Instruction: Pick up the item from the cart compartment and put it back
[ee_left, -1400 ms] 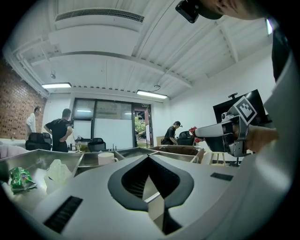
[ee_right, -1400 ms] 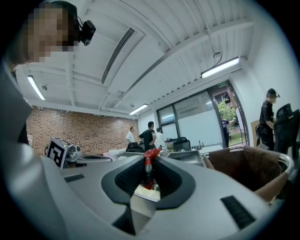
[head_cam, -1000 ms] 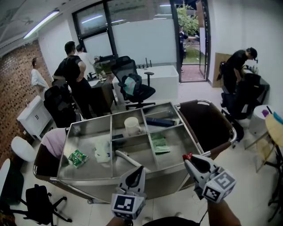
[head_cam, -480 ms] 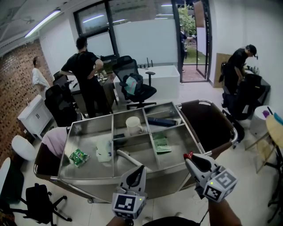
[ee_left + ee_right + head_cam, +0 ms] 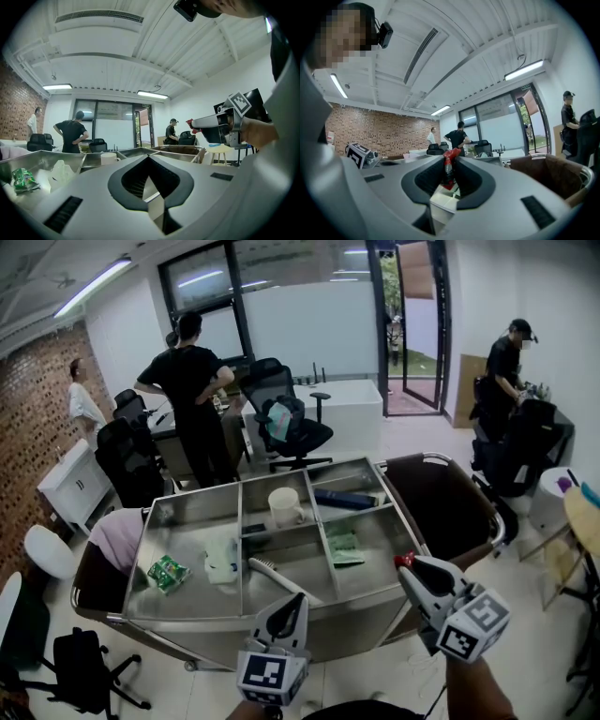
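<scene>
Since the earlier frames the right gripper (image 5: 409, 566) is being shifted slightly right and outward at the near right corner of the stainless-steel compartment cart (image 5: 380, 540). The left gripper (image 5: 292, 602) is being kept where it was.

Head view: the small red item (image 5: 401, 560) is being pinched at the right gripper's tips and held above the rim of the cart's near right compartment, not yet inside it. The left gripper is being held low in front of the cart's near wall. A white mug (image 5: 284, 506) and a flat green pouch (image 5: 342, 547) are lying in other sections.

Left gripper view: the jaws are being held together at the tips, with nothing between them.

Right gripper view: the jaws are being held clamped on the red item, which is standing upright right at the tips.

Risks, as judged:
- The grip is far out on a small part, so it could be twisted or slipped out while being lowered.
- If it is released from this position, it could be dropped on the rim or outside the cart.
- The jaw tips could be knocked against the compartment wall.
</scene>
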Demonstrator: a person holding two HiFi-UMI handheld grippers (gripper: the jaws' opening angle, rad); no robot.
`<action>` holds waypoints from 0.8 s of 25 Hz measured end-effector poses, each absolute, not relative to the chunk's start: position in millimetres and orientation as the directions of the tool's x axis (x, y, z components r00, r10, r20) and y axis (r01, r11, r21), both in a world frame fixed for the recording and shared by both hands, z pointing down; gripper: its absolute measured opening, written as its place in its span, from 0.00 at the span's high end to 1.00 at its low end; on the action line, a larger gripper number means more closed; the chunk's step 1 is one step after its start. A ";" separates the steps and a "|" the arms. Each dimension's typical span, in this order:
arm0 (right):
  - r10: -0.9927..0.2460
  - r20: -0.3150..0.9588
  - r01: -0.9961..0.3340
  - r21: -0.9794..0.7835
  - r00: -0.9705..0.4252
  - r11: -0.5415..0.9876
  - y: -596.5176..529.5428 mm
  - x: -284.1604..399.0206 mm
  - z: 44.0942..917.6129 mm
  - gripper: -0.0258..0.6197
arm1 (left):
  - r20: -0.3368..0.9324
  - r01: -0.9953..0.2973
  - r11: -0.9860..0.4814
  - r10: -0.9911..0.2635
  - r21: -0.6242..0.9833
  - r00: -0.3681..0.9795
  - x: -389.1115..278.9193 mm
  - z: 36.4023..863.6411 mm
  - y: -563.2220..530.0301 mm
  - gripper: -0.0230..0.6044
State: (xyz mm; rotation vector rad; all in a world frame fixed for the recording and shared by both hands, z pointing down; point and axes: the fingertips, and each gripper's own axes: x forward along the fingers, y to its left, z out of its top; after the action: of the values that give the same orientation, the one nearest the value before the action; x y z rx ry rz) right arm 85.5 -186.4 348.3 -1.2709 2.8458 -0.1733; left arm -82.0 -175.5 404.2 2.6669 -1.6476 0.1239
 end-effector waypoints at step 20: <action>-0.731 0.062 -0.730 0.034 -0.680 0.682 -253.3 80.2 278.0 0.83 | 0.075 -0.895 -0.444 -0.895 -0.046 0.440 -83.5 403.8 -170.9 0.96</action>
State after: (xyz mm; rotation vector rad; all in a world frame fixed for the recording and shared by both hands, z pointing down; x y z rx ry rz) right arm 80.2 -253.3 278.0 -1.2807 2.9458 0.0103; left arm -83.5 -170.9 403.8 2.6655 -1.6557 0.1390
